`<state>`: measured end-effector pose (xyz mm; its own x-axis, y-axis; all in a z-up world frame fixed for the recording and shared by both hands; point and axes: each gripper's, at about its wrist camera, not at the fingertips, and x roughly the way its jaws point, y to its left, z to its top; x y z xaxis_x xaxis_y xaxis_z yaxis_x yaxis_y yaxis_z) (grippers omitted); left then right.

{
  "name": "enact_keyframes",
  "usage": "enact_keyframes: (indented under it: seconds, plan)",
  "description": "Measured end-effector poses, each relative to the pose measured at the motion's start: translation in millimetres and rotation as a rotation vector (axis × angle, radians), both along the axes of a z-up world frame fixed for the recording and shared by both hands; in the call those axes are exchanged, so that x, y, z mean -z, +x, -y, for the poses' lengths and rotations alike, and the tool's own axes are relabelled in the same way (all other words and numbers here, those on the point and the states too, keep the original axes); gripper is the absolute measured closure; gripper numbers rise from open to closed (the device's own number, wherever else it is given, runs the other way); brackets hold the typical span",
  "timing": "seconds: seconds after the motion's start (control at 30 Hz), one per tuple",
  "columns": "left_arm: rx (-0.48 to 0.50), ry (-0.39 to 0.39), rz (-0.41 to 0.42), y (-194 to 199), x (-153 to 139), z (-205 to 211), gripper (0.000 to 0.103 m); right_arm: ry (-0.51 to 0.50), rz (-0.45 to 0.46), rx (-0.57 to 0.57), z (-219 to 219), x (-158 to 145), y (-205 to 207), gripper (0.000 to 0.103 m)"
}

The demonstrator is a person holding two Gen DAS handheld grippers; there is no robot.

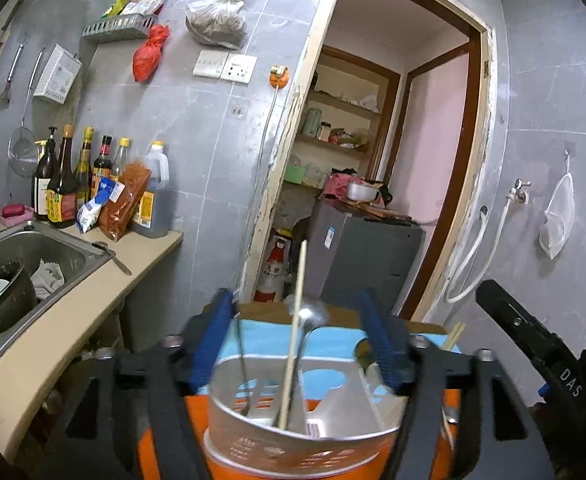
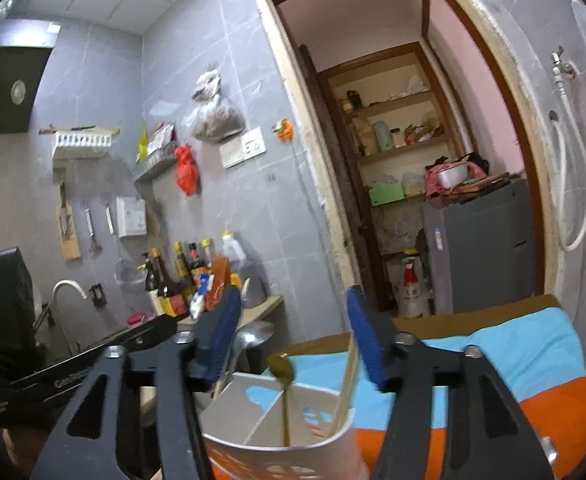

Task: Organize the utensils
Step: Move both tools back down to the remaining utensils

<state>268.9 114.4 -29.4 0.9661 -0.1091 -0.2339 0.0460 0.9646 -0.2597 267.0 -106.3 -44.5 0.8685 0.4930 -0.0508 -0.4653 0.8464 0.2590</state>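
Setting: a small grey-tiled kitchen, its open doorway [image 1: 393, 152] giving onto a pantry with wooden shelves [image 1: 341, 120] and a grey cabinet [image 1: 365, 256].
Utensil holder: a white perforated holder [image 1: 293, 436] with inner dividers stands on a blue and orange striped cloth [image 2: 533, 360], directly below both grippers.
Contents, left wrist view: a pale wooden chopstick [image 1: 296, 332] leans upright in the middle section, a metal ladle [image 1: 313, 316] rises beside it, and a slotted spatula [image 1: 259, 396] rests lower in the holder.
Contents, right wrist view: a dark brass-coloured spoon [image 2: 283, 372] stands bowl-up in one section, with a pair of chopsticks [image 2: 347, 384] leaning at the holder's right edge.
Left gripper: the left gripper [image 1: 299, 340] hovers over the holder, its blue-padded fingers [image 1: 213, 336] spread wide on either side of the chopstick and ladle, gripping nothing.
Right gripper: the right gripper [image 2: 293, 336] hangs above the holder, fingers [image 2: 365, 336] likewise well apart; the spoon and chopsticks stand between them, apart from the pads.
Worktop: to the left, a beige worktop [image 1: 53, 336] carries a steel sink [image 1: 33, 248] holding a dark pot [image 1: 1, 300] and a white rag [image 1: 47, 278].
Bottles: sauce and oil bottles [image 1: 73, 176] crowd the worktop's far end, beside a large jug [image 1: 155, 196].
Wall: a strainer [image 1: 23, 152], a red bag [image 1: 149, 54] and a grey bag [image 1: 217, 20] hang on the tiles.
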Motion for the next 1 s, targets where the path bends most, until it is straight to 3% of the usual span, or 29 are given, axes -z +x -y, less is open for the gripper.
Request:
enact_keyframes:
  seconds: [0.1, 0.23, 0.3, 0.63, 1.0]
  plan:
    - [-0.018, 0.008, 0.022, -3.8, -8.4, 12.9, 0.014, -0.006, -0.008, 0.037, 16.4, -8.5, -1.4, 0.025]
    - [-0.032, 0.051, 0.049, -7.3, -18.2, 35.4, 0.007, -0.018, -0.022, 0.077, 44.8, -17.8, -4.7, 0.012]
    - [-0.030, 0.080, 0.056, -8.6, -22.0, 47.6, 0.006, -0.028, -0.020, 0.095, 57.7, -20.3, -7.8, 0.000]
    - [0.065, 0.141, 0.044, -21.2, -16.0, 119.4, 0.005, -0.095, -0.050, 0.177, 120.2, -16.3, -27.9, 0.000]
    - [0.172, 0.146, -0.106, -15.3, 35.7, 194.5, 0.005, -0.179, -0.154, 0.250, 189.4, 15.8, -35.5, 0.000]
